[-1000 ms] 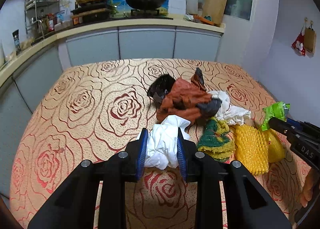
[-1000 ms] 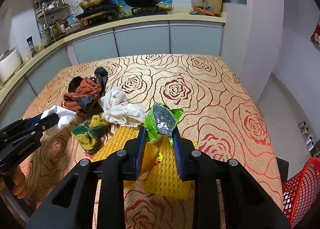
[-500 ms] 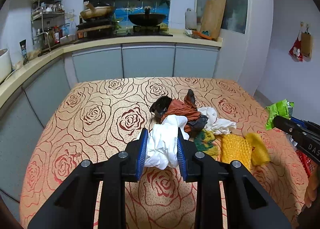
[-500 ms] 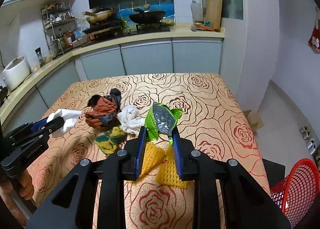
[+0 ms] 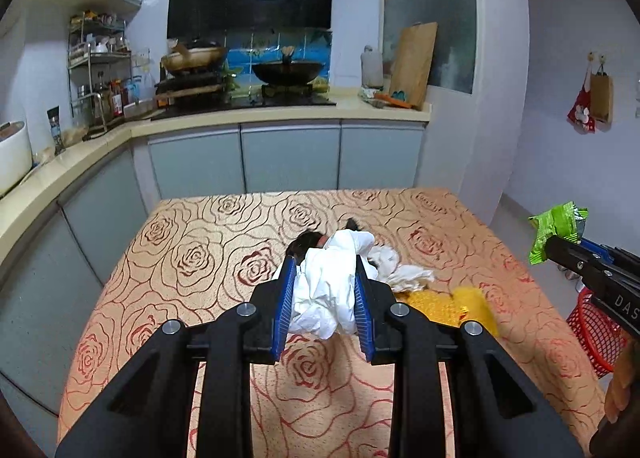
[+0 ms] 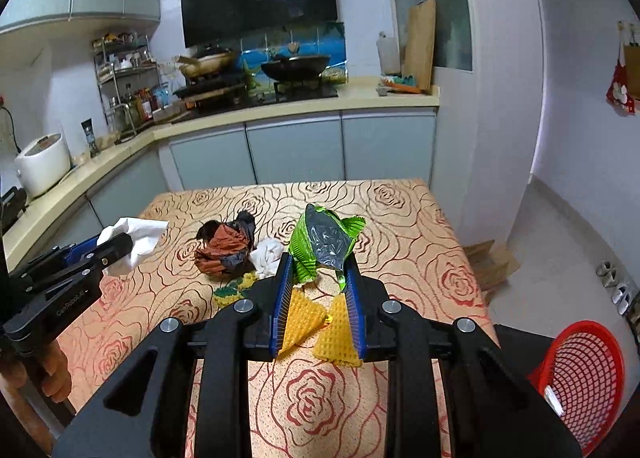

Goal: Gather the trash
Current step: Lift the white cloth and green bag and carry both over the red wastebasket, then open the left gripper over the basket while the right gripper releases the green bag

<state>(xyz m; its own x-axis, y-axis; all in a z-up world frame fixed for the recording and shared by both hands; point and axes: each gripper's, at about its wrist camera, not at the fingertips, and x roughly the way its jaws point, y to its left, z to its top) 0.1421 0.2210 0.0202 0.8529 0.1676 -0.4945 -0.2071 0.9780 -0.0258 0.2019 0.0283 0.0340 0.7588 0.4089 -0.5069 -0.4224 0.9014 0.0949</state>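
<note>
A crumpled white tissue [image 5: 329, 290] is clamped between the blue pads of the left gripper [image 5: 325, 298] at the centre of the left wrist frame, raised above the rose-patterned table [image 5: 192, 258]. A green foil wrapper [image 6: 322, 242] is pinched in the narrowly closed right gripper [image 6: 318, 298]. Below it, yellow mesh [image 6: 304, 318], an orange-and-black bundle [image 6: 226, 246] and a white cloth [image 6: 268, 256] are seen lying on the table. A red basket [image 6: 580, 378] is seen at the lower right.

Left gripper [image 5: 325, 300] raised, jaws clamped on load; right gripper [image 6: 318, 296] likewise raised, clamped.
</note>
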